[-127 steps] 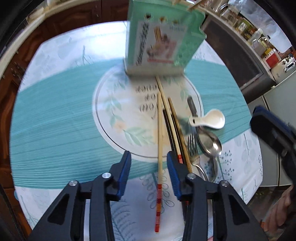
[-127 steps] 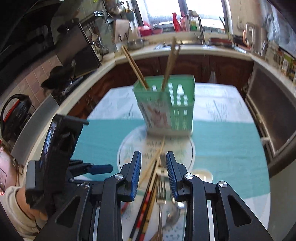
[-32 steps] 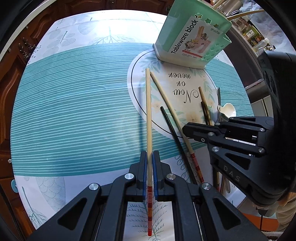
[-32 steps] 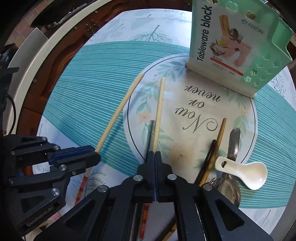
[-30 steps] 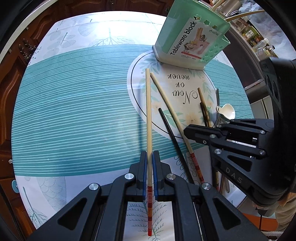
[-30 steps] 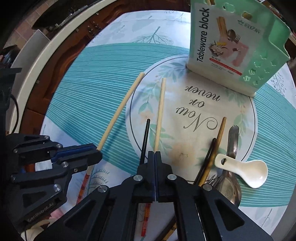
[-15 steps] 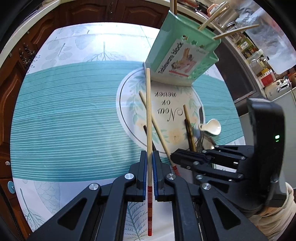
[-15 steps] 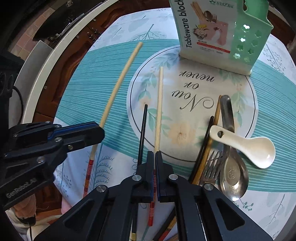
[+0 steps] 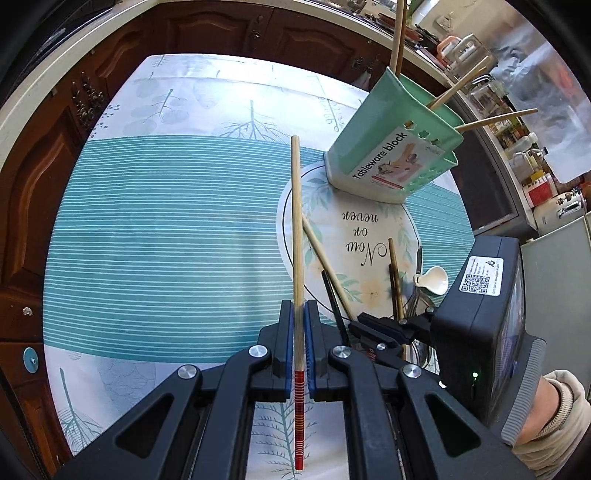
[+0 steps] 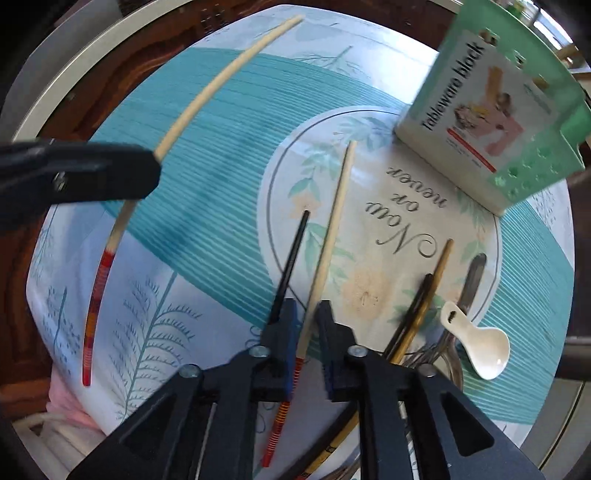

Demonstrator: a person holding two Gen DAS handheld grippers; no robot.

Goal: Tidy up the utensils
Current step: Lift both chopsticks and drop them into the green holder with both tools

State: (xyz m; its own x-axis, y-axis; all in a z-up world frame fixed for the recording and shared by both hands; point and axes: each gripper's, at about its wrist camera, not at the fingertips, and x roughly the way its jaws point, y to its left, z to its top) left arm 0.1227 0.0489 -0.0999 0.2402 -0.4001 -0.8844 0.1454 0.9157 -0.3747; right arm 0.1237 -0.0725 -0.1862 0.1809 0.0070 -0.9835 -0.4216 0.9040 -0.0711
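My left gripper is shut on a pale chopstick with a red-striped end, held off the table and pointing toward the green tableware holder. The right wrist view shows that same chopstick in the left gripper at upper left. My right gripper points down at the table. Its jaws stand slightly apart and are closing around a second pale chopstick that lies between them. A gap still shows beside it. The holder has several chopsticks standing in it.
A black chopstick lies just left of the right gripper. Dark and brown chopsticks, a white ceramic spoon, a metal spoon and a fork lie at lower right. Dark wooden cabinets ring the round table.
The left gripper has risen with its chopstick, tilting toward the holder. The right gripper has shifted over the second pale chopstick, and its jaws, shut before, now stand slightly apart around it.
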